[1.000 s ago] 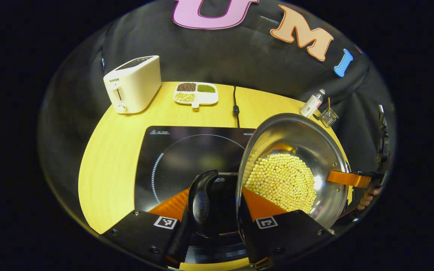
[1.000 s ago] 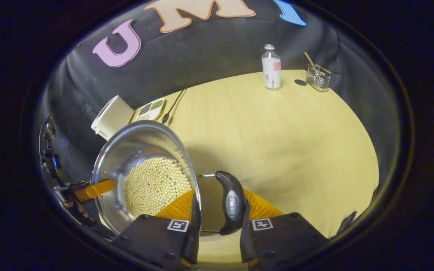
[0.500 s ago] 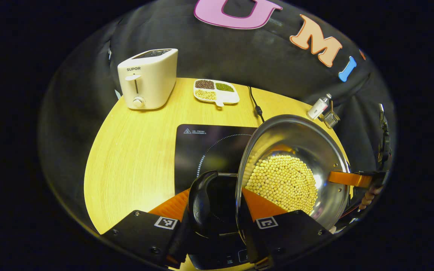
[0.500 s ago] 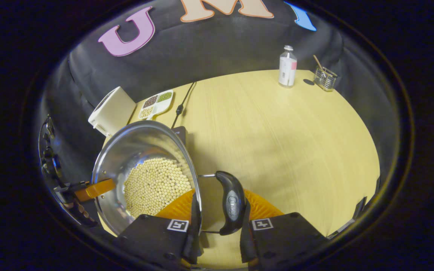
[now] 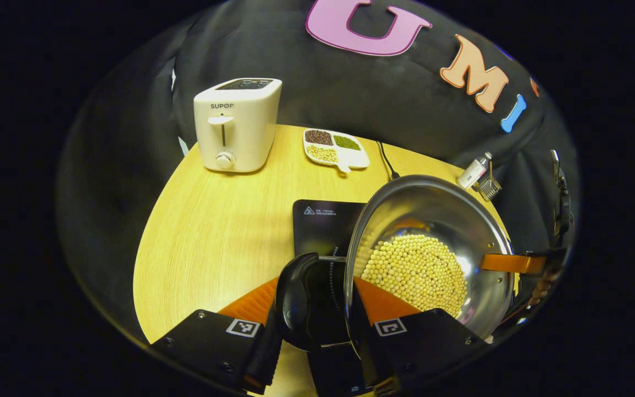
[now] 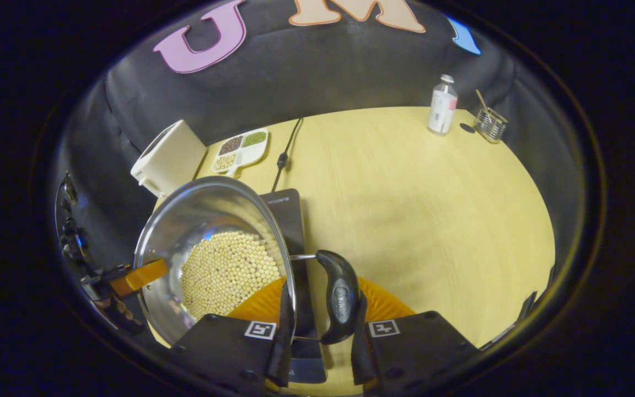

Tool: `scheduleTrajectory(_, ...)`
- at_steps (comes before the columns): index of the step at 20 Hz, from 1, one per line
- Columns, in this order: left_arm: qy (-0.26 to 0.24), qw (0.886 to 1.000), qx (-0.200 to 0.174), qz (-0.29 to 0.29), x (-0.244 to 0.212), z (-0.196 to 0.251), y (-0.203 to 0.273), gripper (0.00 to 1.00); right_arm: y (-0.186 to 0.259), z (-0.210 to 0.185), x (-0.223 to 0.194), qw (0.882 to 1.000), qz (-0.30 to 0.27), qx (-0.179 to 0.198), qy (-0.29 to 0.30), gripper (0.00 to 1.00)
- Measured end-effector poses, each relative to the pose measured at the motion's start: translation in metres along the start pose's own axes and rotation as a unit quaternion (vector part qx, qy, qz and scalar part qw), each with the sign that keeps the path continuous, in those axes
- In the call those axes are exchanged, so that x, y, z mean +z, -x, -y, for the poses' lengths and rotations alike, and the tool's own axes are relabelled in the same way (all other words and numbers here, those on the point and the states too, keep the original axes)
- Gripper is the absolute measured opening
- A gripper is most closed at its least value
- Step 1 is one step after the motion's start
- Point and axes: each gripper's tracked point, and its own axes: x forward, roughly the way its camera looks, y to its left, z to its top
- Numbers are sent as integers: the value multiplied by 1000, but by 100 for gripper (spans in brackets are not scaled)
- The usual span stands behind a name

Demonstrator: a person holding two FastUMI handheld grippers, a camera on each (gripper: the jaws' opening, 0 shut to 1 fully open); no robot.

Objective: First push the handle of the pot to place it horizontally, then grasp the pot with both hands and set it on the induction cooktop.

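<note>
A steel pot (image 5: 433, 215) with pale beans (image 5: 414, 270) in it hangs between both grippers above the black induction cooktop (image 5: 323, 220). My left gripper (image 5: 315, 282) is shut on the pot's black left handle (image 5: 295, 300), with one finger inside the rim. In the right gripper view the pot (image 6: 202, 215) is at the left, and my right gripper (image 6: 320, 284) is shut on the right handle (image 6: 339, 295). The cooktop (image 6: 287, 212) lies under the pot. I cannot tell whether the pot touches it.
A white toaster (image 5: 237, 124) and a divided dish of beans (image 5: 335, 149) stand at the table's back, with a black cable (image 6: 284, 154) beside them. A bottle (image 6: 442, 105) and a small wire holder (image 6: 489, 124) are at the far right corner. Bare wooden table (image 6: 433, 209) spreads right of the cooktop.
Both grippers have carried the pot leftward across the table. The cooktop, earlier spread out left of the pot, now lies mostly beneath it. Both grips are unchanged.
</note>
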Motion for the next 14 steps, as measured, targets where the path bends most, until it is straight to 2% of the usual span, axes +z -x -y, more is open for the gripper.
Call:
scheduleTrajectory(3, -1, 1000, 1, 12, 6, -3, -2, 62, -6, -4, 1, 1000, -6, 4, -2, 40)
scheduleTrajectory(4, 5, 1000, -2, 16, 6, -5, -7, 61, -7, -3, -1, 1000, -8, 4, 0, 46)
scheduleTrajectory(6, 44, 998, -23, 26, 4, 3, -16, 61, -10, 0, -6, 1000, -10, 7, 3, 43)
scheduleTrajectory(7, 77, 997, -25, -5, -12, 8, -19, 61, -12, -1, -9, 1000, -15, 12, -3, 48)
scheduleTrajectory(8, 86, 996, -12, -17, -19, 7, -21, 60, -13, -5, -11, 1000, -16, 16, -8, 44)
scheduleTrajectory(9, 78, 997, -5, -18, -20, 4, -18, 60, -11, -3, -10, 1000, -11, 14, 0, 51)
scheduleTrajectory(10, 66, 998, 2, -7, -16, 4, -19, 60, -12, -2, -7, 1000, -6, 13, 2, 46)
scheduleTrajectory(14, 45, 999, 0, -5, -18, 7, -10, 60, -11, -3, -7, 1000, -3, 13, 9, 54)
